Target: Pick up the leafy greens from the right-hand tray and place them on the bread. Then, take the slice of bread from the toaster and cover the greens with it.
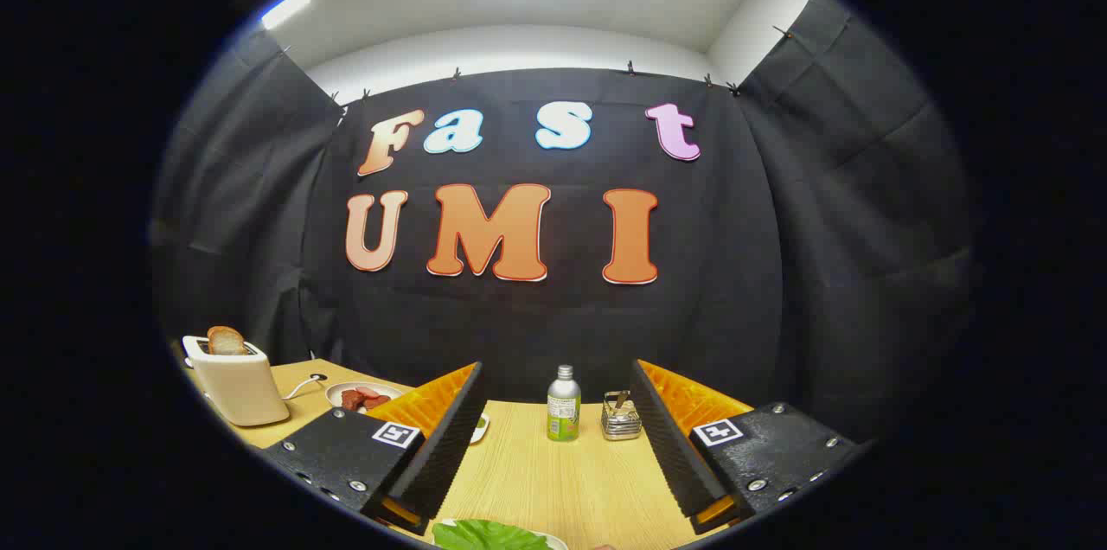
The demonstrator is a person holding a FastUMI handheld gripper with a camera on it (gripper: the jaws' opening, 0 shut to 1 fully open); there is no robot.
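My gripper (558, 412) is open above the wooden table (553, 481), its two fingers spread wide with nothing between them. The leafy greens (489, 535) lie on a white tray (558, 542) low in view, just below and between the fingers' bases. Far off to the left stands a cream toaster (238, 386) with a slice of bread (226, 341) sticking up from its slot. Whether bread lies on a plate near the greens I cannot tell.
A white plate with red meat slices (363, 399) sits right of the toaster, behind the left finger. Beyond the fingers, near the back wall, stand a small bottle (563, 405) and a metal holder (620, 417). A cable runs from the toaster.
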